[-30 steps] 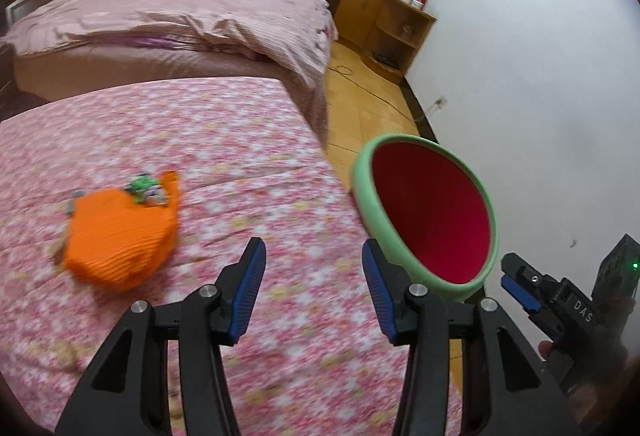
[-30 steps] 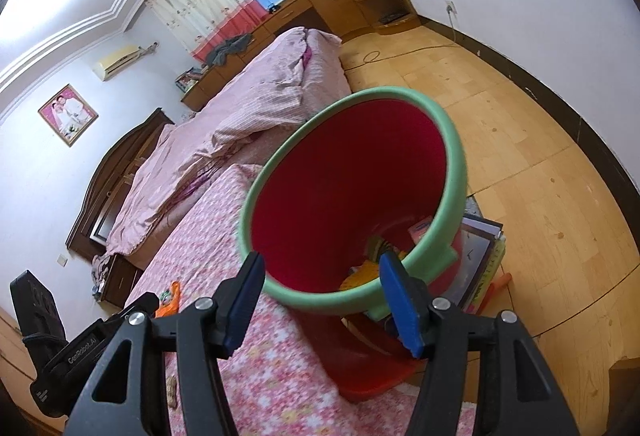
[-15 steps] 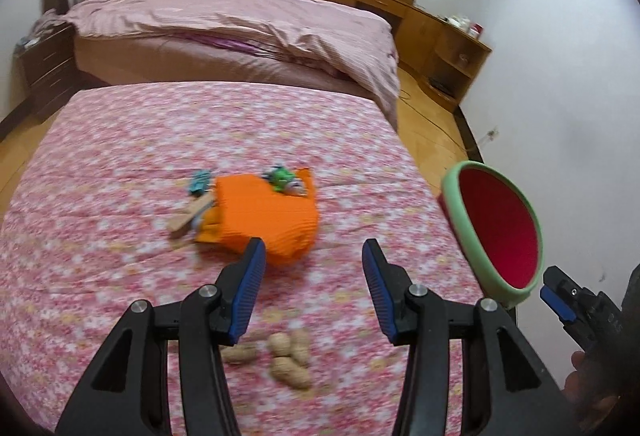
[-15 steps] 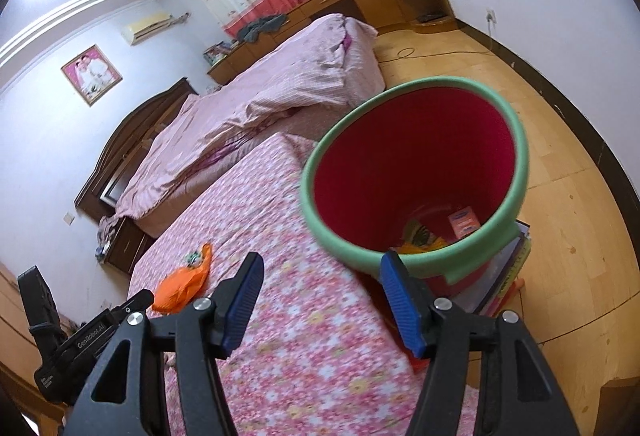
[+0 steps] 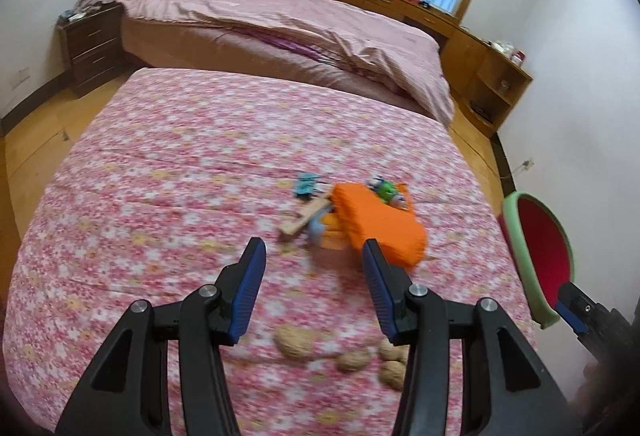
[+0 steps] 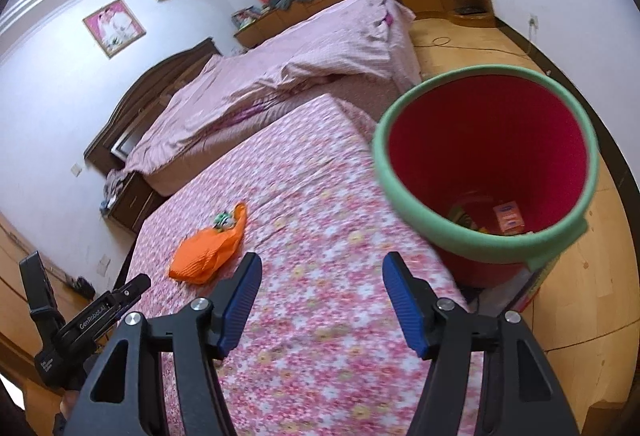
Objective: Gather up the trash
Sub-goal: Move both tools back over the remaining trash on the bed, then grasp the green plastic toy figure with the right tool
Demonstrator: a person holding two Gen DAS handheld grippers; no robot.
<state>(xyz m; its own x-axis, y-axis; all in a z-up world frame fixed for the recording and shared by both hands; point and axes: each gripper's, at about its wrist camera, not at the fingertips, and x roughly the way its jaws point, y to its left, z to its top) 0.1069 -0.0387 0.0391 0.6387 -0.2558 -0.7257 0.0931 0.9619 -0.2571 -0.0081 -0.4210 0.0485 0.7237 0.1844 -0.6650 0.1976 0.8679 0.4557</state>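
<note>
An orange bag (image 5: 378,224) lies on the pink flowered bed cover (image 5: 180,156), with a green wrapper (image 5: 386,190), a teal wrapper (image 5: 306,185) and a wooden stick (image 5: 306,220) beside it. Several walnuts (image 5: 348,354) lie nearer, below my left gripper (image 5: 312,292), which is open and empty just short of the bag. A red bin with a green rim (image 6: 486,172) stands off the bed's right side with some trash inside. My right gripper (image 6: 320,304) is open and empty over the cover, left of the bin. The orange bag also shows in the right wrist view (image 6: 208,250).
A second bed with a pink quilt (image 5: 280,24) stands behind. Wooden cabinets and shelves (image 5: 480,64) line the far wall. A nightstand (image 5: 92,48) is at the far left. Books (image 6: 532,288) lie under the bin on the wooden floor (image 6: 580,296).
My left gripper has swung left from the bin toward the orange bag, and walnuts came into view. My right gripper has drawn back and left, away from the bin.
</note>
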